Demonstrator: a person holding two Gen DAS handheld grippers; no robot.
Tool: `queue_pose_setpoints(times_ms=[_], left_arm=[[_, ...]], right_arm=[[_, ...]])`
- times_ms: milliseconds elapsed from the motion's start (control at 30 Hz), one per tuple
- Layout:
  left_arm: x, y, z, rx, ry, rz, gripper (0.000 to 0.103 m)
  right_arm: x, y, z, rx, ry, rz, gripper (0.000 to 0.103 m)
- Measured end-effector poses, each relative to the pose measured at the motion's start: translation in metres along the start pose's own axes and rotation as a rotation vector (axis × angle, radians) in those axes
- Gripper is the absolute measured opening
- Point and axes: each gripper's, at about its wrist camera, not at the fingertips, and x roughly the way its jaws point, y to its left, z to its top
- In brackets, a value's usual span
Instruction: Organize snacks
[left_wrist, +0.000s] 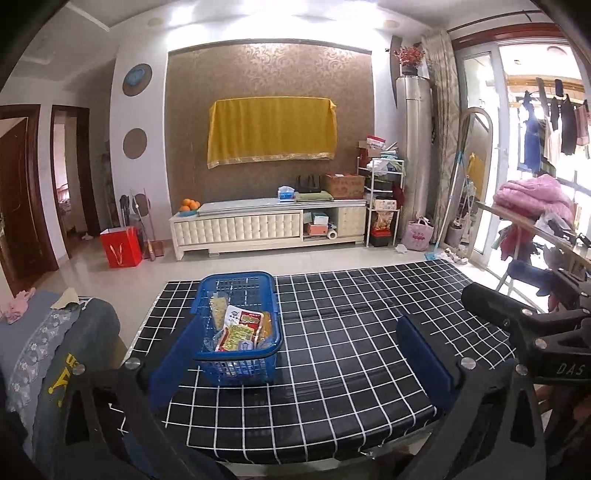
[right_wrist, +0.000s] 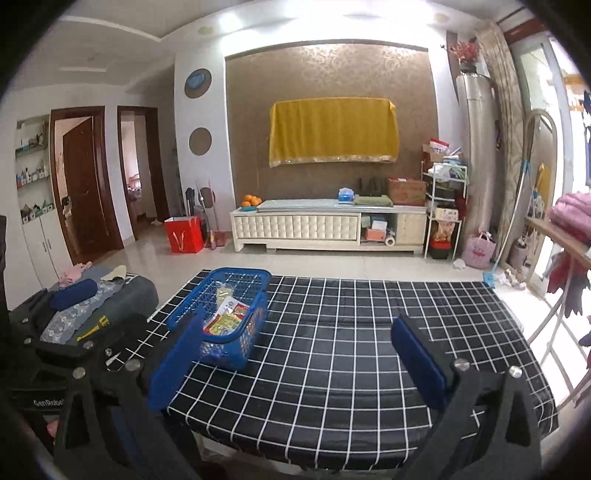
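Checked table (left_wrist: 351, 332): snack basket (left_wrist: 238, 325) ahead-left of both tongs (left_wrist: 301, 363) (right_wrist: 299, 360), spread, empty.

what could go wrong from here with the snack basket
The blue basket sits near the left edge of the checked table, so a nudge might push it off. The snack packets are piled loosely inside; grabbing one may drag others out. Both grippers, left and right, are open and empty.

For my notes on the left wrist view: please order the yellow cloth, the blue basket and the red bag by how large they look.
1. yellow cloth, although farthest away.
2. blue basket, enlarged by nearness to the camera.
3. red bag.
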Motion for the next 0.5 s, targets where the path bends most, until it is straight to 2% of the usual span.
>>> queue_pose_setpoints(times_ms=[167,500], left_arm=[[-0.004,-0.002,0.000,0.010,-0.007,0.003,0.103],[-0.014,-0.004,-0.004,0.018,-0.017,0.025,0.103]], right_arm=[[-0.009,0.003,-0.002,-0.019,-0.013,-0.030,0.103],[-0.015,0.005,-0.009,-0.006,-0.015,-0.023,0.103]])
